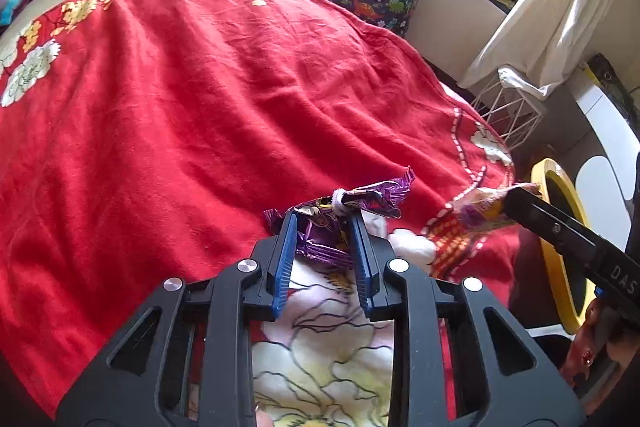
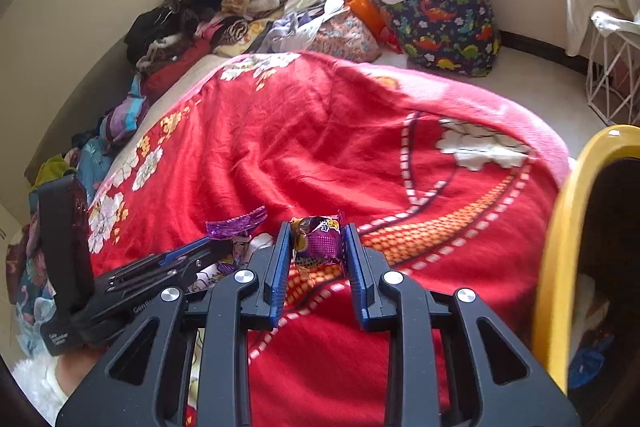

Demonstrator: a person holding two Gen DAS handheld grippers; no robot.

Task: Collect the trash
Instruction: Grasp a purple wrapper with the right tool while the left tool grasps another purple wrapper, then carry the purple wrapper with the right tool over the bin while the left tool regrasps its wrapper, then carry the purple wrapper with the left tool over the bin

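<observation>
Red fleece covers the bed: one blanket [image 1: 192, 99] with white and gold flowers, and on it two pieces of trash, each in its own tongs. The left tongs [image 1: 325, 227] are clenched on one crumpled purple foil wrapper [image 1: 348, 207], its blue pads pressing both sides near the blanket's front edge. The right tongs [image 2: 317, 237] are clenched on one small purple-and-gold snack packet [image 2: 318, 241], held just above the blanket. In the right wrist view the left tongs show at lower left with the purple wrapper at their tips. One yellow-rimmed bin [image 2: 560, 247] stands just beside the bed at right. Further back are one dinosaur-print bag [image 2: 444, 27], one white wire basket [image 2: 612, 75], and a pile of clothes [image 2: 192, 15] along the wall.
</observation>
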